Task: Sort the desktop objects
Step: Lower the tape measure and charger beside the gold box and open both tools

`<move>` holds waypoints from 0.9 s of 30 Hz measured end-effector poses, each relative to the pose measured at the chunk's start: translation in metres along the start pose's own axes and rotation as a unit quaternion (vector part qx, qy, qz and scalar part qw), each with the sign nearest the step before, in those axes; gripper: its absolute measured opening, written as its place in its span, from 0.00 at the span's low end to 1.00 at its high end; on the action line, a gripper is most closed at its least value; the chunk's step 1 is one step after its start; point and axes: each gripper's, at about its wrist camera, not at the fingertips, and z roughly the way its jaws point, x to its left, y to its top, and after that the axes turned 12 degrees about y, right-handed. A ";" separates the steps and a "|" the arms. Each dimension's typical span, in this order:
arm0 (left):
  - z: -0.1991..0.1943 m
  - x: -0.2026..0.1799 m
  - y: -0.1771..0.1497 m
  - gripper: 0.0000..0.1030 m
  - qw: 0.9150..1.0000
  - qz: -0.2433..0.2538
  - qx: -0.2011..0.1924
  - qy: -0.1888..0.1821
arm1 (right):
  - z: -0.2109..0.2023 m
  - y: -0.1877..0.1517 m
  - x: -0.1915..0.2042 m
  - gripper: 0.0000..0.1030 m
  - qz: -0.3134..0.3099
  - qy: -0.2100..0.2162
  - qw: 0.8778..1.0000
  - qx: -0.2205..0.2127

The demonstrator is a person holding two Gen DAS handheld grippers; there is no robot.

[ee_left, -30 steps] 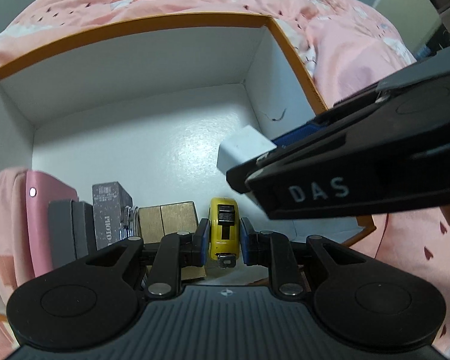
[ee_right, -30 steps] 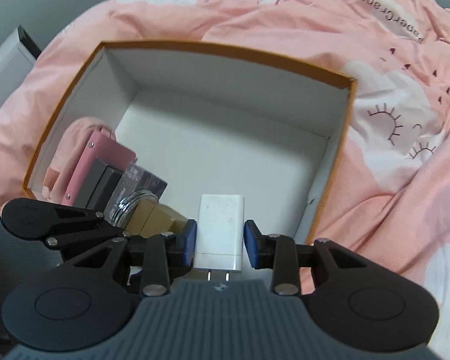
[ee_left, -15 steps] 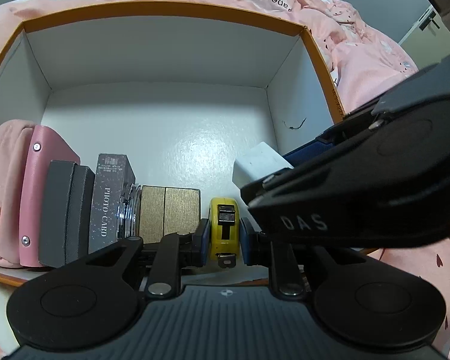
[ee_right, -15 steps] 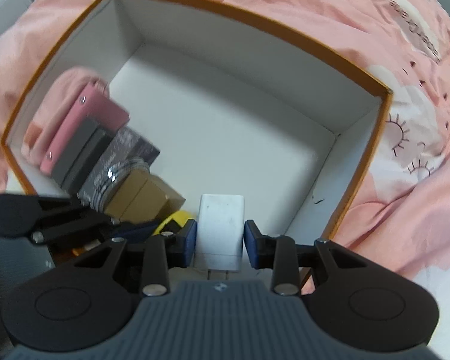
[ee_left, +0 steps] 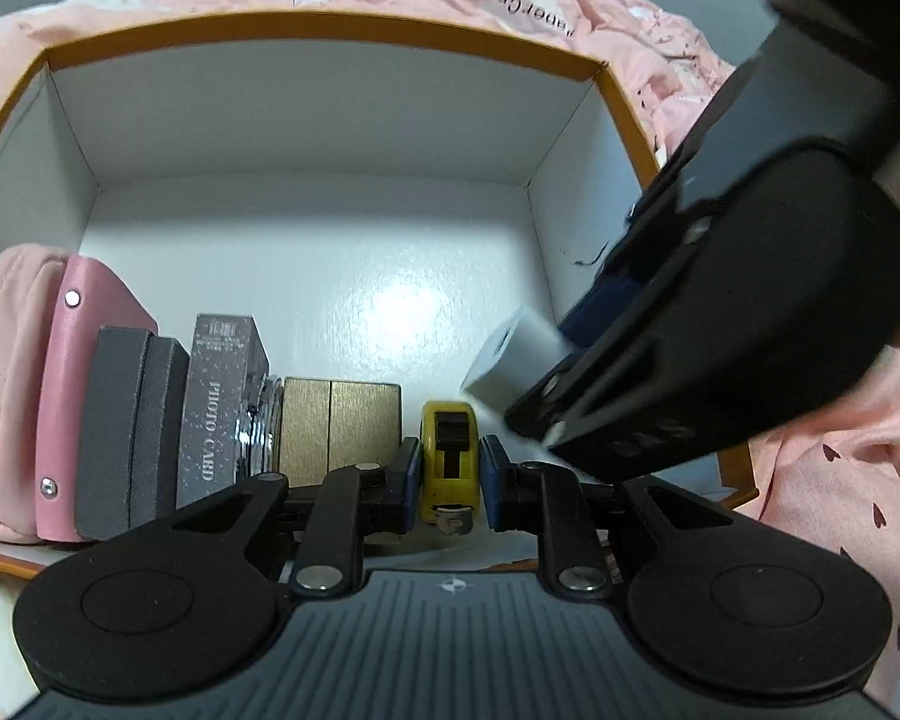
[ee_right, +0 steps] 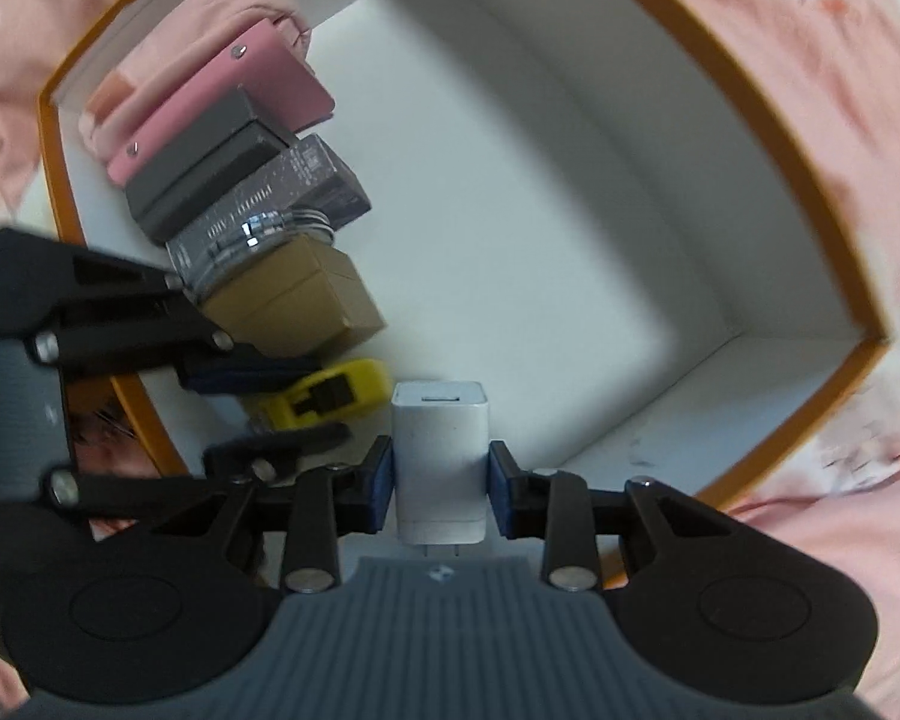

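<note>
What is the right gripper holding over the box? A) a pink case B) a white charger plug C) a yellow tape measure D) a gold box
B: the right gripper has its blue pads on either side of the white charger plug, above the white floor of the orange-rimmed box; the yellow tape measure sits between the left gripper's pads instead.

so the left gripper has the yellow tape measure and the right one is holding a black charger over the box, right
Not quite: the charger in the right gripper is white, not black, as the right wrist view shows. The rest holds: the left gripper has the yellow tape measure, and the charger hangs over the box.
</note>
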 end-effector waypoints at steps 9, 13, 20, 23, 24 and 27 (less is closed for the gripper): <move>-0.003 0.004 -0.002 0.25 1.000 0.005 -0.001 -0.010 | 0.014 0.010 -0.016 0.33 0.082 0.026 0.996 0.012; -0.010 0.012 -0.002 0.27 1.000 0.004 0.004 -0.023 | 0.015 0.011 -0.023 0.33 0.101 0.040 0.994 0.007; -0.054 0.028 -0.009 0.49 0.998 0.044 -0.035 -0.031 | 0.021 0.012 -0.028 0.35 0.130 0.041 0.991 0.009; -0.069 0.043 -0.015 0.49 0.997 0.047 -0.044 -0.032 | 0.024 0.013 -0.032 0.36 0.148 0.053 0.987 0.018; -0.072 0.049 -0.018 0.49 0.998 0.047 -0.041 -0.033 | 0.025 0.013 -0.032 0.37 0.152 0.056 0.987 0.021; -0.081 0.059 -0.022 0.50 0.997 0.049 -0.050 -0.022 | 0.027 0.014 -0.036 0.39 0.165 0.059 0.984 0.025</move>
